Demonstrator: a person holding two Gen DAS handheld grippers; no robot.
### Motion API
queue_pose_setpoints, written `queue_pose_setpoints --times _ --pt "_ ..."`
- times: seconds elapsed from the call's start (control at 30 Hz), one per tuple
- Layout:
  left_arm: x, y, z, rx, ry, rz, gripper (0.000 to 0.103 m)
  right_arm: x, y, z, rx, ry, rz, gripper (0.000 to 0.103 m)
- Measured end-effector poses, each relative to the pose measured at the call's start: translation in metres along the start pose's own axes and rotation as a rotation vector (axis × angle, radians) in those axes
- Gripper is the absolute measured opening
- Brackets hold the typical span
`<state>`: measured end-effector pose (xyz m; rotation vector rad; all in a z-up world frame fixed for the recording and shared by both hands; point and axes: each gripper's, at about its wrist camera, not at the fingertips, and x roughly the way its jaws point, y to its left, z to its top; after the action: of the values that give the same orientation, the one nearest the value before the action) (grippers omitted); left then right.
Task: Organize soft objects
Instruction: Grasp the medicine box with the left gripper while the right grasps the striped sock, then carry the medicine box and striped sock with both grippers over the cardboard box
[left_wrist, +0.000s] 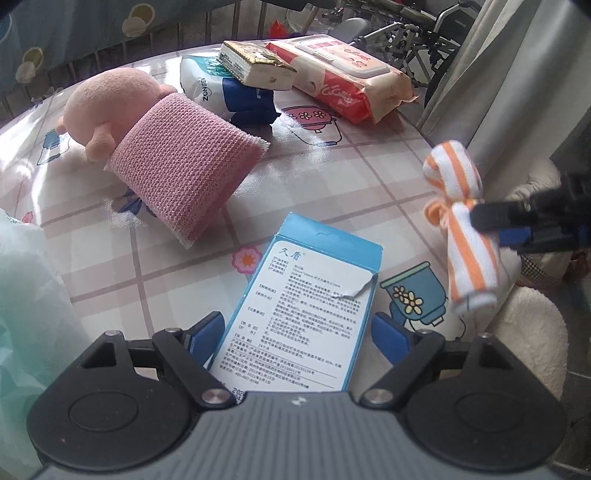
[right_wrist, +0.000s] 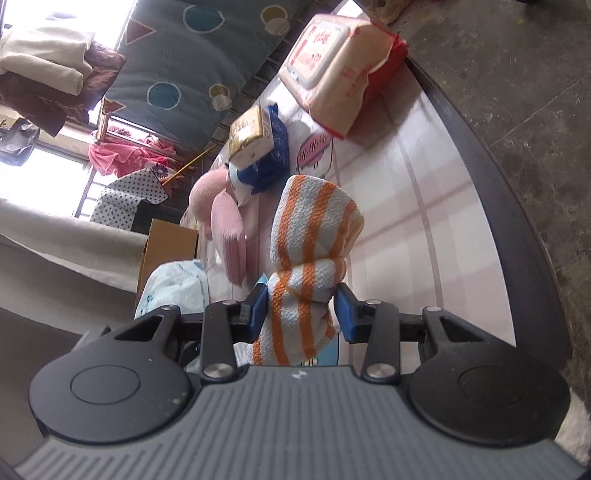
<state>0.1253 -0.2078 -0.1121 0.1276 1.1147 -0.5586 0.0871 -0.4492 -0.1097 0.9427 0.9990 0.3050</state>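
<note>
Step in hand, by judgement: carrying one soft item off for sorting. The striped towel roll (right_wrist: 306, 258), orange and white, tied at the waist, is pinched by the right claw (right_wrist: 301, 314), narrowed to about a third, pads pressed into the cloth; it is held clear of the table (left_wrist: 332, 184) near its edge. Next move calls for a drop spot among the soft items, then release. Left claw (left_wrist: 295, 332) stands wide, straddling the blue box (left_wrist: 306, 306); pad contact is not evident, so nothing is gripped.

Towel (right_wrist: 310, 254) orange-white striped; sponge (left_wrist: 177, 162) pink; box (left_wrist: 306, 295) blue-white.
</note>
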Motion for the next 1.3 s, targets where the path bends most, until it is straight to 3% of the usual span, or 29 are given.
queue_pose_setpoints --times 0.23,0.43,0.53,0.63,1.07,1.3 --pt "-0.010 0.004 -0.006 -0.065 0.027 -0.080 0.084 0.012 0.003 -0.049 -0.012 0.114 -0.002 0.038" --pt "-0.006 -0.011 -0.011 -0.009 0.031 -0.041 0.083 0.021 0.012 -0.054 -0.043 0.159 -0.001 0.038" --pt "-0.004 -0.015 -0.012 0.004 0.016 -0.014 0.073 0.027 0.018 -0.049 -0.064 0.185 -0.010 0.038" --pt "-0.004 -0.018 -0.013 0.012 0.003 -0.005 0.073 0.033 0.020 -0.046 -0.069 0.203 -0.013 0.038" --pt "-0.029 -0.019 -0.016 -0.035 -0.089 -0.032 0.072 0.028 0.014 -0.048 0.026 0.174 0.054 0.037" --pt "-0.069 -0.017 -0.014 -0.060 -0.184 -0.022 0.073 0.009 0.043 -0.045 -0.020 0.125 0.104 0.037"
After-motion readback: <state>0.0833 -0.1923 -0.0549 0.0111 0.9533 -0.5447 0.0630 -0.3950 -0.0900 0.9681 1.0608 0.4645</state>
